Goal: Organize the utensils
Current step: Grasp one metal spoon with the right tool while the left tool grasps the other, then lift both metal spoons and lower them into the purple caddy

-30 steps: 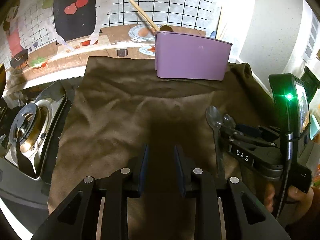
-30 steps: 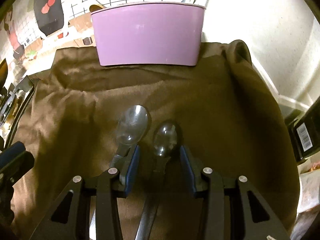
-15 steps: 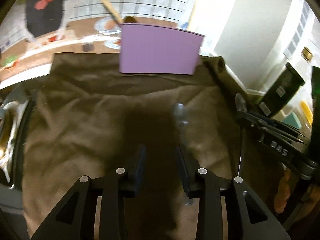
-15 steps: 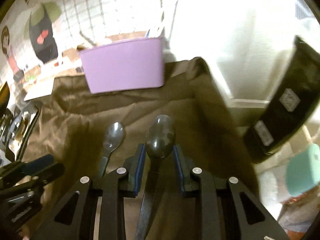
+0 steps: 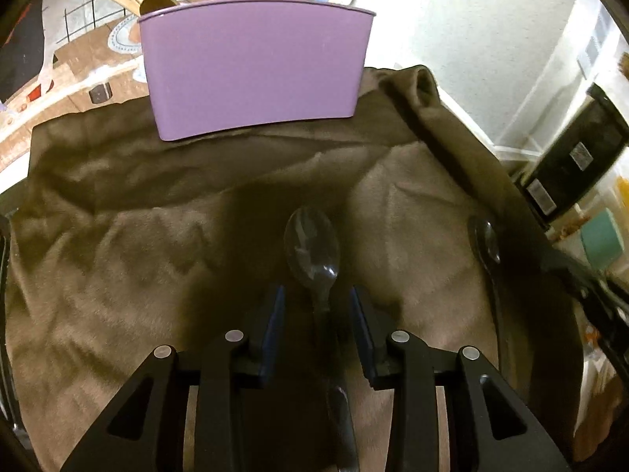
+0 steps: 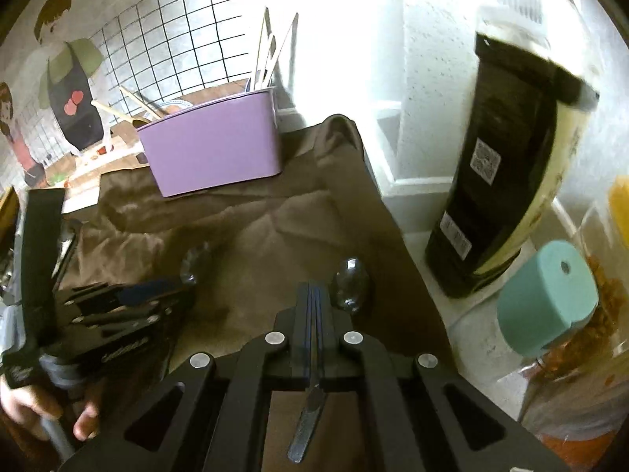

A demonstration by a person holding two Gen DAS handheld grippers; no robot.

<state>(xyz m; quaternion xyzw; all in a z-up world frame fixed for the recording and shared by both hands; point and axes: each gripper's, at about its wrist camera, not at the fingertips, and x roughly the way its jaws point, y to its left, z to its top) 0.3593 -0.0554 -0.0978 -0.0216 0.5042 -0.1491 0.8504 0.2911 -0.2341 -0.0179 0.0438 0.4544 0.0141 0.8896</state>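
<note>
Left gripper (image 5: 316, 306) straddles a spoon (image 5: 312, 246) mid-cloth (image 5: 118, 255).

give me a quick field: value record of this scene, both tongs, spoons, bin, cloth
left tongs: open, straddling the neck of the larger spoon, not closed on it
larger spoon: lying flat on the cloth, bowl pointing toward the bin
right tongs: shut on the smaller spoon's handle
smaller spoon: gripped, bowl sticking out to the right of the tips, handle end showing behind them
bin: purple, upright at the cloth's far edge, wooden utensils inside
cloth: brown, wrinkled, covering the counter
</note>
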